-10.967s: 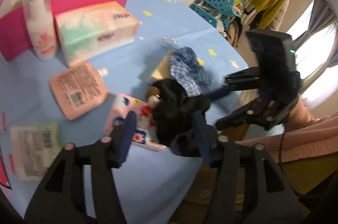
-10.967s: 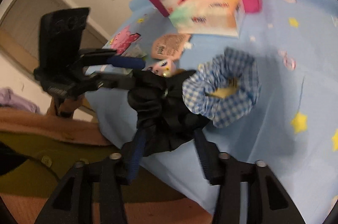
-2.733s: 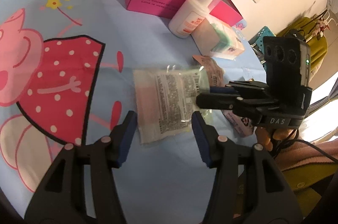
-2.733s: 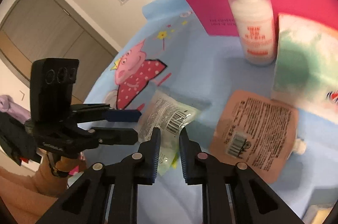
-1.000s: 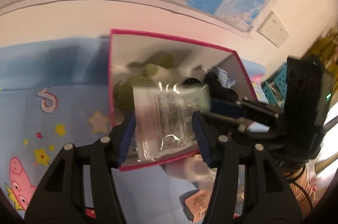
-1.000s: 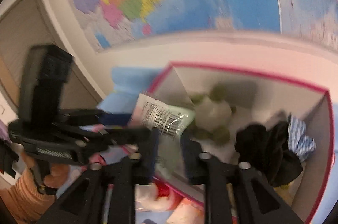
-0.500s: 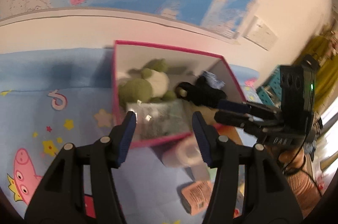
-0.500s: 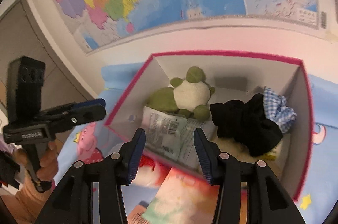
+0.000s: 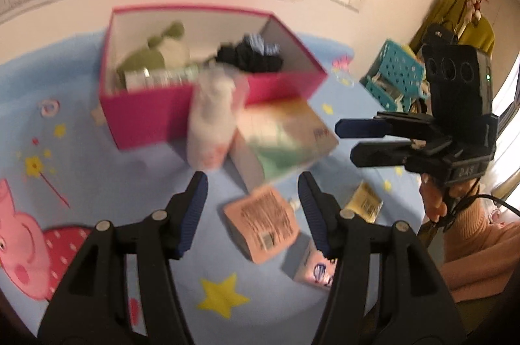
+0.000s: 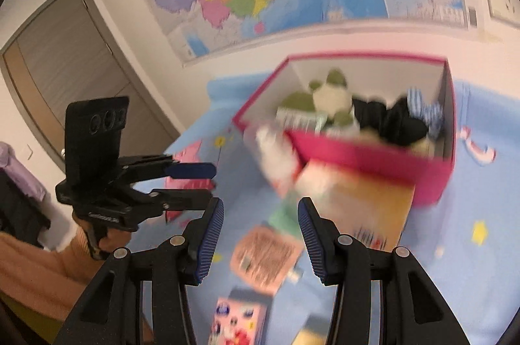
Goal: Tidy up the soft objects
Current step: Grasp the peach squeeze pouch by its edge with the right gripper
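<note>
Both claws empty above blue cartoon-print table (image 9: 136, 250).
Left claw (image 9: 252, 215) and right claw (image 10: 260, 234) half open; flat salmon-pink pouch (image 9: 261, 223) likely light, floppy, best pinched at an edge.

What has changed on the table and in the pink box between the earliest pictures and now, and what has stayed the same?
The clear packet left the tablecloth and now lies in the pink box beside the green plush toy. The black and checked scrunchies also went in. Both tools let go: the left tool and right tool are empty, their jaws having just opened. The bottle, tissue pack and pink pouch stayed out.
</note>
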Demonstrator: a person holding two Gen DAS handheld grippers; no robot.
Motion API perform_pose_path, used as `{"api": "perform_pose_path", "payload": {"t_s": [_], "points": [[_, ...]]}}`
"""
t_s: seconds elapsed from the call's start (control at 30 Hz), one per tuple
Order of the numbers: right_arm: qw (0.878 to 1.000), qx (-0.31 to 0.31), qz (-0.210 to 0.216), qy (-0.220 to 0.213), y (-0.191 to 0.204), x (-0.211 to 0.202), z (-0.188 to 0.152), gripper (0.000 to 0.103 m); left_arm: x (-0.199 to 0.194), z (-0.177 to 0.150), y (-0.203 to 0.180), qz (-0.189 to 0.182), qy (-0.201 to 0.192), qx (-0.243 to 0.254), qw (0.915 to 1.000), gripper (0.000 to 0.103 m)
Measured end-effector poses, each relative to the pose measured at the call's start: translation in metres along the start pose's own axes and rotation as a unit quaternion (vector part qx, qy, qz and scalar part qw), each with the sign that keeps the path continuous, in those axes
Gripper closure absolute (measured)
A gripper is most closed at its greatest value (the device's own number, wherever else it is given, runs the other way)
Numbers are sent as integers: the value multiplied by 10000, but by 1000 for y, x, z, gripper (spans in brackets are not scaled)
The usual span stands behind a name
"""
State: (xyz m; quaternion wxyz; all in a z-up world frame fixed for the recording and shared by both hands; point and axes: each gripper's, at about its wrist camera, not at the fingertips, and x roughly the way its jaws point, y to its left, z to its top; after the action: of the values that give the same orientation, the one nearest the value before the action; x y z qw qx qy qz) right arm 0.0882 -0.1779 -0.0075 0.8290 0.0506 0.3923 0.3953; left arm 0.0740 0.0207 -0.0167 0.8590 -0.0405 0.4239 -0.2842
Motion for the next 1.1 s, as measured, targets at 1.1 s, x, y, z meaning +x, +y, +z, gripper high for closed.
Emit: {"api": "perform_pose_path", "payload": {"t_s": [1.1], "points": [[9955, 840, -348, 265, -23, 49, -56, 60, 50, -47, -8, 63, 799, -185, 9966, 73]]}}
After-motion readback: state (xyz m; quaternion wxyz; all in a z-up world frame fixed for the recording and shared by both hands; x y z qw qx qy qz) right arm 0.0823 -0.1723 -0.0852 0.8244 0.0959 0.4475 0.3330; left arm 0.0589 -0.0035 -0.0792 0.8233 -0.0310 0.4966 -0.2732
